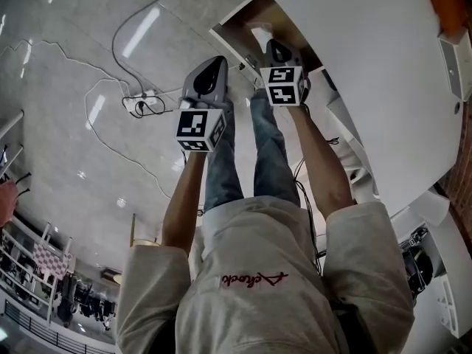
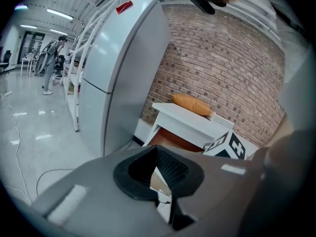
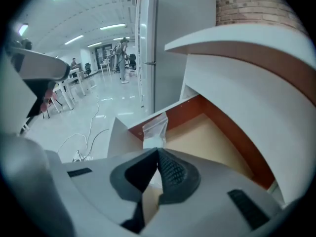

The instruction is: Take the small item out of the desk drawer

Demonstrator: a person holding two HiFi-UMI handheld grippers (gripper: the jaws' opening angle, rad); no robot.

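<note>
Your right claw [image 3: 158, 151] pinches the small clear bag [image 3: 155, 128], which sticks out just past its tips, over the open desk drawer [image 3: 217, 132]. Your left claw [image 2: 157, 151] is closed on nothing.

Floor [image 1: 66, 87]: pale, glossy, reflecting the ceiling strip lights [image 3: 111, 27]. Loose cables [image 1: 113, 43] run across it to a power strip [image 1: 144, 103]. Red brick wall [image 2: 222, 68] stands behind a tall grey cabinet [image 2: 123, 68], with a white shelving rack [image 2: 75, 98] just beside it. An open hall lies beyond.
</note>
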